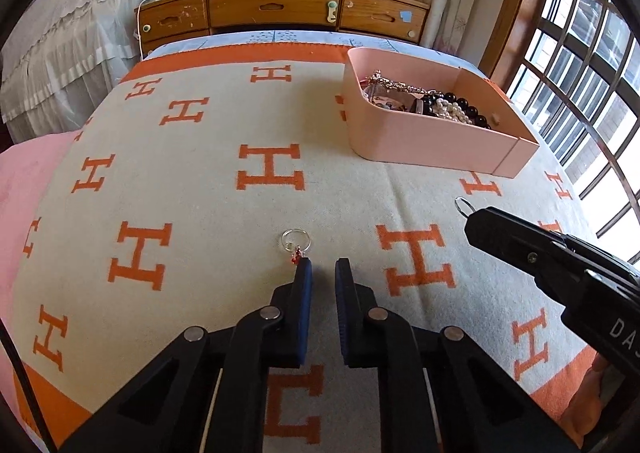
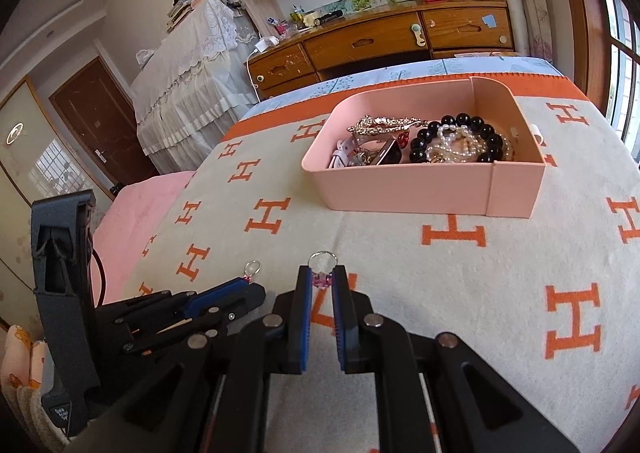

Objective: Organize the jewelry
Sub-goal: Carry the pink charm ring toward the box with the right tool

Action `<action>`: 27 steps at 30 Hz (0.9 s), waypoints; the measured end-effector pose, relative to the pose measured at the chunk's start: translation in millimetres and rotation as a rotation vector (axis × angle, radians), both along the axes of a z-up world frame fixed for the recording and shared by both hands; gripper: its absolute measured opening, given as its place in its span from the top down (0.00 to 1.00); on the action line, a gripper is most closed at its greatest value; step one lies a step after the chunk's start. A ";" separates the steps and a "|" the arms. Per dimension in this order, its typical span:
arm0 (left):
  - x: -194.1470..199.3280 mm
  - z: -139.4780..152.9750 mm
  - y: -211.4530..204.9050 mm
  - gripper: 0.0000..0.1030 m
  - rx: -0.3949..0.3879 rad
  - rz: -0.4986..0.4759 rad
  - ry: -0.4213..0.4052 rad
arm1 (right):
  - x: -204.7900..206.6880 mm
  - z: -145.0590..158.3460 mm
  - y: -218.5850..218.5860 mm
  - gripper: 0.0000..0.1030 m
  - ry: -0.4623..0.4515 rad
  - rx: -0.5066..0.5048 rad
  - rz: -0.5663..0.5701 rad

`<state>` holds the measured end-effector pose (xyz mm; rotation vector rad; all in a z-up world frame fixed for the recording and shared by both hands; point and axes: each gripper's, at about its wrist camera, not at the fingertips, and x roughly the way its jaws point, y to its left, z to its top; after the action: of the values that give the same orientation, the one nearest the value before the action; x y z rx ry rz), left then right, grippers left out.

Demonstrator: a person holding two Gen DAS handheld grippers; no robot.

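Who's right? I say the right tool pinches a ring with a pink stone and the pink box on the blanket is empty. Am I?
Not quite. The pink box is not empty: black beads and pearls lie in it, as the right wrist view shows. The right tool does pinch a ring with a pink stone.

Near middle of bed: the blanket (image 1: 224, 213) is flat and bare, lots of room to pass.
Far right: the pink box (image 1: 424, 141) stands there with tall walls; its top is open.
Near left: a small ring (image 1: 295, 242) lies just beside the left hand-held gripper (image 1: 323, 267).
Near right: the right hand-held gripper (image 2: 322, 275) blocks that side.
Far edge: a wooden dresser (image 1: 276, 9) stands behind the bed.
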<state>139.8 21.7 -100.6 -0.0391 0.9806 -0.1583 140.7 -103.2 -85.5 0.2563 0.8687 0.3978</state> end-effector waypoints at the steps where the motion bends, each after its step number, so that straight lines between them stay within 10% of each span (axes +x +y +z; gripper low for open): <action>1: 0.7 -0.5 0.6 0.93 0.001 0.004 0.000 | 0.4 -0.9 -1.1 0.90 0.001 0.007 0.001; 13: 0.1 -1.8 11.6 0.98 -0.021 0.060 0.002 | -6.1 3.0 -15.9 0.90 -0.030 0.043 -0.010; 27: 10.1 -4.8 3.7 0.67 0.078 0.059 -0.043 | -10.2 6.6 -19.4 0.90 -0.033 0.067 -0.006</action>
<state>149.9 25.3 -105.4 0.0067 0.9404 -0.0659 130.6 -122.6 -78.9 0.3127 0.8228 0.4252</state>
